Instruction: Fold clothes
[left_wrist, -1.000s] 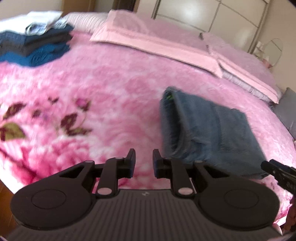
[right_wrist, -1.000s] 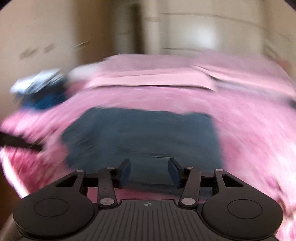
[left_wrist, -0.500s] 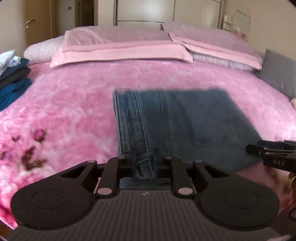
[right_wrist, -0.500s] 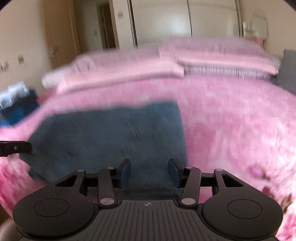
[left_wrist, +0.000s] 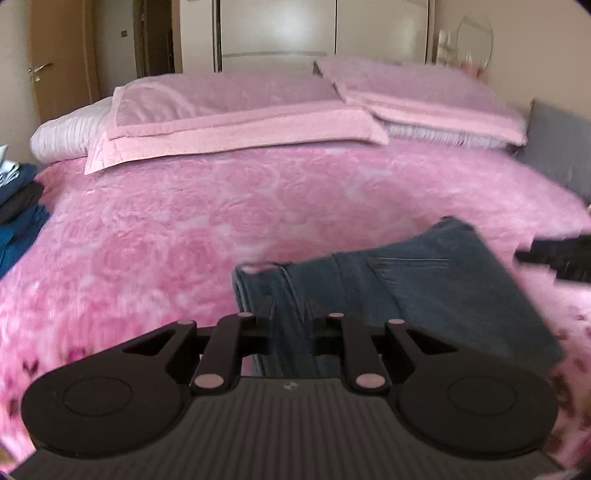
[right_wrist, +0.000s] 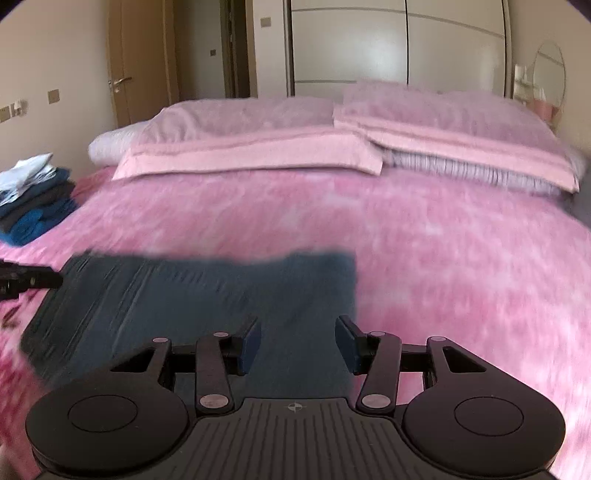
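Folded jeans (right_wrist: 207, 295) are laid on the near part of the pink bedspread (left_wrist: 177, 229), their waistband end gripped between the fingers of the left gripper (left_wrist: 290, 328). The right gripper (right_wrist: 298, 345) is held spread apart over the jeans' right edge, nothing between its blue pads (right_wrist: 250, 345). A stack of folded clothes (right_wrist: 35, 199) is seen at the far left, pink pillows (right_wrist: 258, 147) beyond.

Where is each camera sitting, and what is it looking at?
Left wrist: sits on the left claw, looking up the pink bed at the pillows; its own fingers straddle the folded jeans.
Right wrist: sits on the right claw, open above the jeans' right end, facing the same way.
Shared: jeans, pillows, wardrobe, clothes stack, and each shows the other claw's tip.
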